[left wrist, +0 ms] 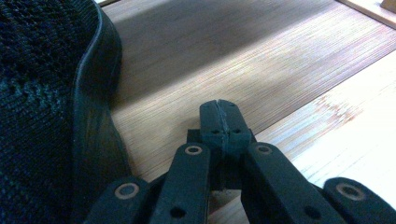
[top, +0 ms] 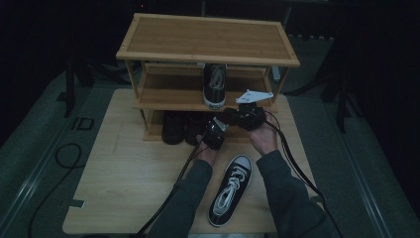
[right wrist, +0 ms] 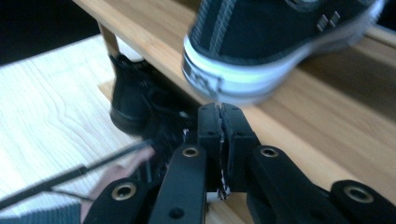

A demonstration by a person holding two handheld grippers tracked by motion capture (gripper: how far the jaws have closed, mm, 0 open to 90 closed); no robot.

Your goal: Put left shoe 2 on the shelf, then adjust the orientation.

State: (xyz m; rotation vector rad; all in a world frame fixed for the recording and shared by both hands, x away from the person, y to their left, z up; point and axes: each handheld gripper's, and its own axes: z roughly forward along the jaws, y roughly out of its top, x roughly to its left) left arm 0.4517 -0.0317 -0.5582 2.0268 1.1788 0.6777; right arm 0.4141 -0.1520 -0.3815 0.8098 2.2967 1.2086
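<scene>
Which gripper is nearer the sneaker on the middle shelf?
Right. The right gripper sits just below the sneaker heel, by the shelf edge. The left gripper is lower, toward the bottom shelf and the black shoes.

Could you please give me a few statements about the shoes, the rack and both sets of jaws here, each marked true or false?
1. A black sneaker stands on the middle shelf of the wooden rack. True.
2. The sneaker on the table has black laces. False: its laces are white.
3. The left gripper has its jaws closed with nothing between them. True.
4. The right gripper grips the shelf sneaker by the heel. False: its jaws are closed and empty, just short of that sneaker.
5. The rack's top shelf holds a pair of boots. False: it is bare; dark shoes sit on the bottom shelf.
</scene>
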